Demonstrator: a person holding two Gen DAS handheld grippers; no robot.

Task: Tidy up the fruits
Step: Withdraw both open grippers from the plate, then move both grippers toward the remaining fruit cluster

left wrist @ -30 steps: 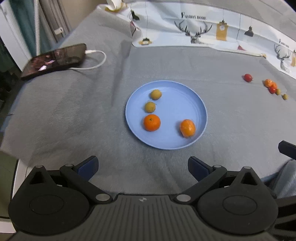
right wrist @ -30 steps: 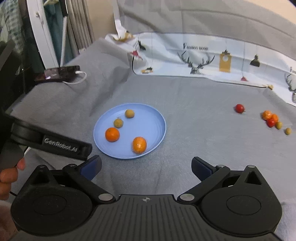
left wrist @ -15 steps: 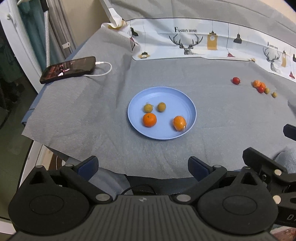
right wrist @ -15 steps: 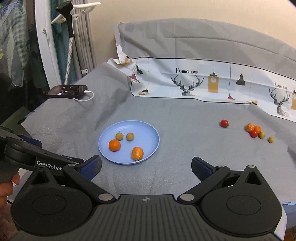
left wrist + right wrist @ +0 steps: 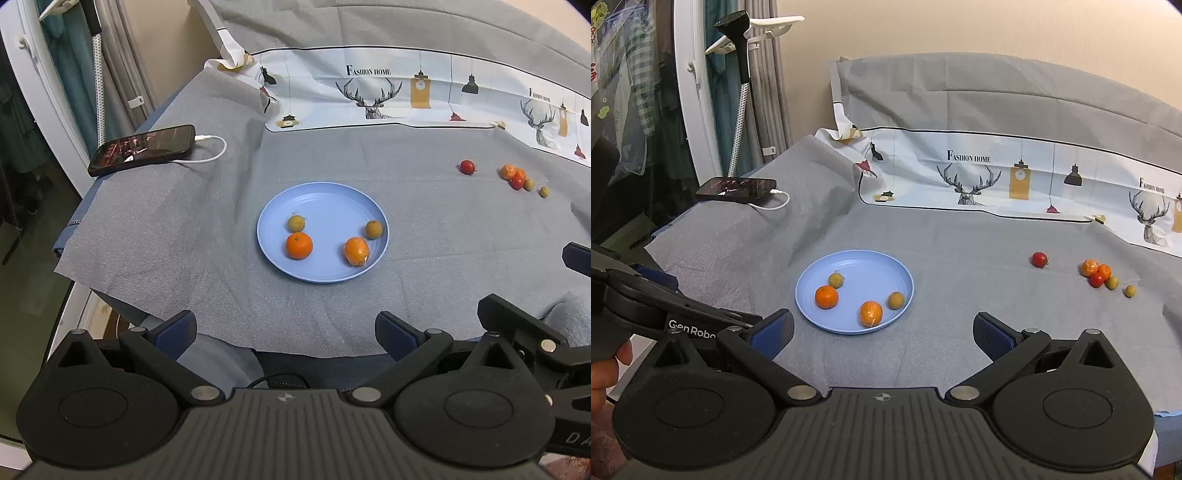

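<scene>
Fruits (image 5: pixel 515 177) are lying loose on the worktop (image 5: pixel 184 236), well apart from the plate (image 5: pixel 317 199) collecting four; left claw (image 5: pixel 286 328) and right claw (image 5: pixel 882 330) are hanging wide, empty.

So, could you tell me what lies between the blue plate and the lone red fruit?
Only bare grey cloth between blue plate and red fruit; both views show it.
</scene>
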